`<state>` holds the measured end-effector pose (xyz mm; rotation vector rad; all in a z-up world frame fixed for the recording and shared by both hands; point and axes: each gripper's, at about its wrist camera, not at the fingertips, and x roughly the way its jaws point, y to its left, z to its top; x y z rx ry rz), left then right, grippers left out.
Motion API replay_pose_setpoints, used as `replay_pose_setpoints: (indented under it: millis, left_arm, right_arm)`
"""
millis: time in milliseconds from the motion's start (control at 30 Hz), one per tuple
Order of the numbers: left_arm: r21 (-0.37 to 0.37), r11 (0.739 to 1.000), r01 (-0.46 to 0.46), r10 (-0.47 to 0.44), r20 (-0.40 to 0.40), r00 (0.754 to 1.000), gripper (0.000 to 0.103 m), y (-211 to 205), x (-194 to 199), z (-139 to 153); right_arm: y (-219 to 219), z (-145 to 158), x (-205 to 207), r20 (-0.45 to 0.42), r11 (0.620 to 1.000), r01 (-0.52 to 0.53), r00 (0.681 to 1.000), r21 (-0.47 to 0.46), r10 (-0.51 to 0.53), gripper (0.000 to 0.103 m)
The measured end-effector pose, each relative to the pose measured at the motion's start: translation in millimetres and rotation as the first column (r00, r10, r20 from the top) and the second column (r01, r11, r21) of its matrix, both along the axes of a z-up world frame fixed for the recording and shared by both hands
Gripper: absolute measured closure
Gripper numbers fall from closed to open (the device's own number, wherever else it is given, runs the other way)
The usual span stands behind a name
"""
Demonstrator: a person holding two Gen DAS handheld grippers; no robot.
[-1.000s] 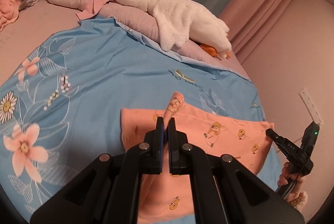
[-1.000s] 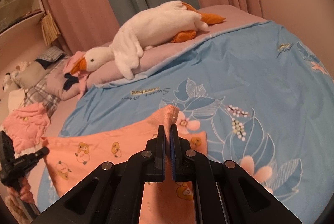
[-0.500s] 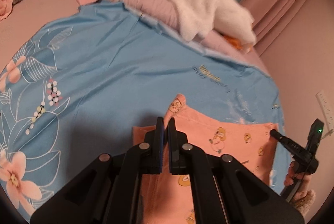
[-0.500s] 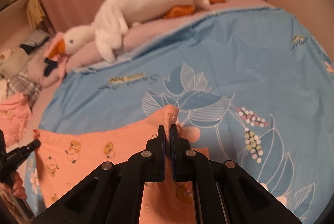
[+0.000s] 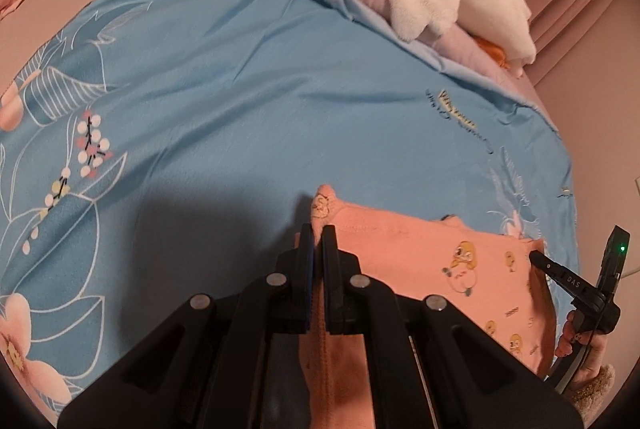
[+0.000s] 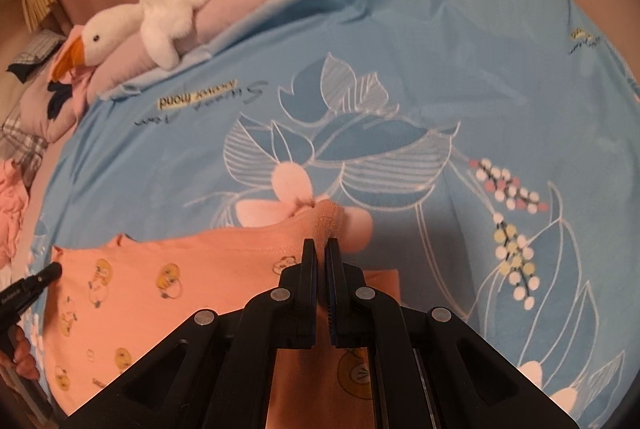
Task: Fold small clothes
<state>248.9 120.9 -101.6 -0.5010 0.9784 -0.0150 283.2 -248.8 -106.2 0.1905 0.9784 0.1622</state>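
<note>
Both hand-held grippers hide garment corners.

Soft knit peach garment, smooth matt blue sheet, fluffy plush goose

- Warm, dim indoor light tints both views pink.
- A broad dark shadow lies on the blue bedsheet ahead of the left gripper.
- Fisheye bends the edges; corners go black.
- Right view looks slightly soft, possibly motion blur.
</note>
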Motion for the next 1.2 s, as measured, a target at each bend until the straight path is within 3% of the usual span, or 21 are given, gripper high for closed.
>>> replay_pose_setpoints:
  millis: [333, 500, 533, 567, 633, 700, 767, 933, 1067, 1200]
  left_arm:
    - [-0.003, 1.0, -0.014, 0.014, -0.029, 0.999, 0.096, 0, 4, -12]
    - [0.04, 0.999, -0.007, 0.008, -0.025, 1.0, 0.095, -6, 2, -10]
    - [0.051, 0.999, -0.004, 0.006, -0.033, 0.999, 0.091, -7, 1, -7]
    - [0.069, 0.998, -0.013, 0.016, -0.044, 0.999, 0.079, -7, 0, -5]
    - [0.091, 0.995, -0.033, 0.036, -0.031, 0.999, 0.065, -5, -8, 5]
    - [0.079, 0.996, -0.045, 0.044, 0.015, 0.999, 0.055, -1, -22, 20]
    - [0.07, 0.997, -0.046, 0.043, 0.04, 0.998, 0.033, 2, -34, 33]
    - [0.053, 0.998, -0.018, 0.013, 0.094, 0.995, 0.014, -2, -69, 58]
    - [-0.009, 1.0, 0.009, -0.008, 0.075, 0.997, 0.014, -6, -90, 50]
    - [-0.029, 1.0, 0.011, -0.011, 0.011, 1.0, 0.015, -15, -105, 31]
  right_arm:
    - [5, -11, 4, -0.011, 0.999, 0.005, 1.0, -0.033, -0.006, 0.097]
    - [7, -12, 4, 0.003, 0.998, 0.009, 1.0, -0.058, -0.008, 0.098]
    - [10, -11, 4, 0.009, 0.996, 0.0, 1.0, -0.087, 0.001, 0.098]
    - [15, -11, 5, 0.015, 0.993, -0.013, 1.0, -0.121, 0.015, 0.097]
    - [20, -9, 5, 0.02, 0.987, -0.007, 1.0, -0.161, 0.01, 0.089]
    - [22, -4, 1, 0.032, 0.973, 0.034, 0.999, -0.23, -0.027, 0.055]
    - [20, 3, -5, 0.056, 0.967, 0.056, 0.997, -0.249, -0.044, 0.043]
    - [20, 23, -30, 0.078, 0.976, 0.046, 0.997, -0.211, -0.03, 0.032]
    - [23, 34, -56, 0.117, 0.983, 0.041, 0.993, -0.178, -0.02, 0.025]
    - [25, 31, -73, 0.109, 0.988, 0.054, 0.993, -0.147, -0.038, 0.025]
